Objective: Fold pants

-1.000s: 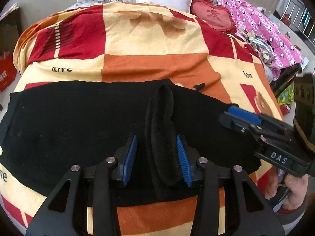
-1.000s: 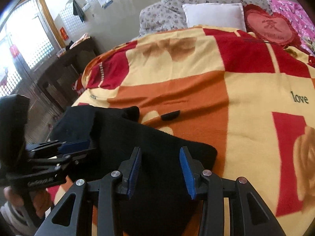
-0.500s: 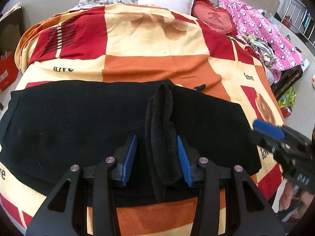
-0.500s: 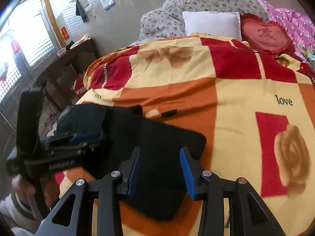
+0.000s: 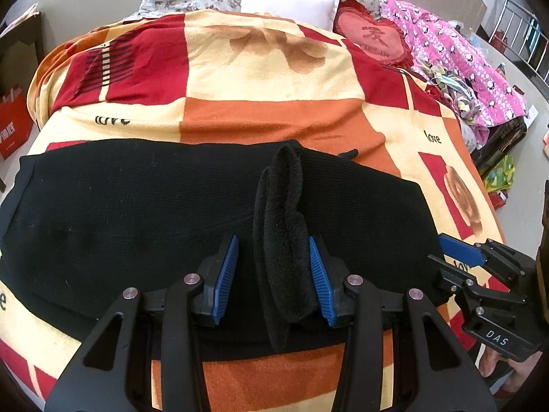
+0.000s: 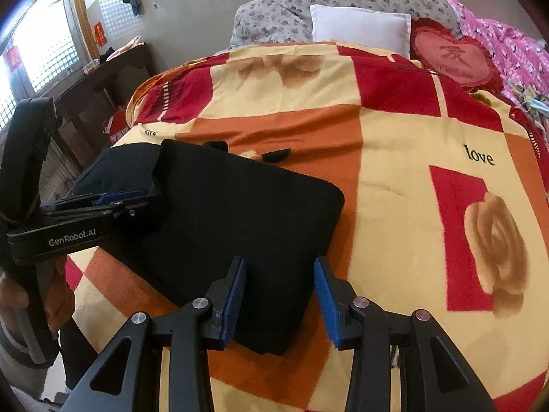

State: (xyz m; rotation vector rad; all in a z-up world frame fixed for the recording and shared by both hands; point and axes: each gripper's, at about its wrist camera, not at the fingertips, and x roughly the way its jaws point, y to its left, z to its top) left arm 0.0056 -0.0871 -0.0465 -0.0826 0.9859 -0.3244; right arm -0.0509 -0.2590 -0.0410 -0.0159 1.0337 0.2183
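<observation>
Black pants [image 5: 144, 206] lie flat across the patterned blanket [image 5: 274, 116], waist to hem running left to right. A fuzzy raised fold [image 5: 284, 240] of them stands between the jaws of my left gripper [image 5: 274, 274]. The right pad touches the fold and the left pad shows a gap, so the gripper is open. In the right wrist view the left gripper [image 6: 137, 202] reaches into the pants [image 6: 240, 223] from the left. My right gripper [image 6: 279, 295] hovers open over the pants' near right corner with nothing pressed between its pads. It also shows as the right gripper [image 5: 446, 257] at the pants' right end.
A white pillow [image 6: 360, 27], a red heart cushion [image 6: 453, 58] and a pink quilt [image 5: 456, 51] lie at the head of the bed. A small black piece [image 6: 276, 154] lies on the blanket beyond the pants. Dark wooden furniture [image 6: 103, 79] stands left of the bed.
My right gripper has drawn off to the right, from over the pants' right part to their near right corner. The left gripper and the raised fold have stayed put.
</observation>
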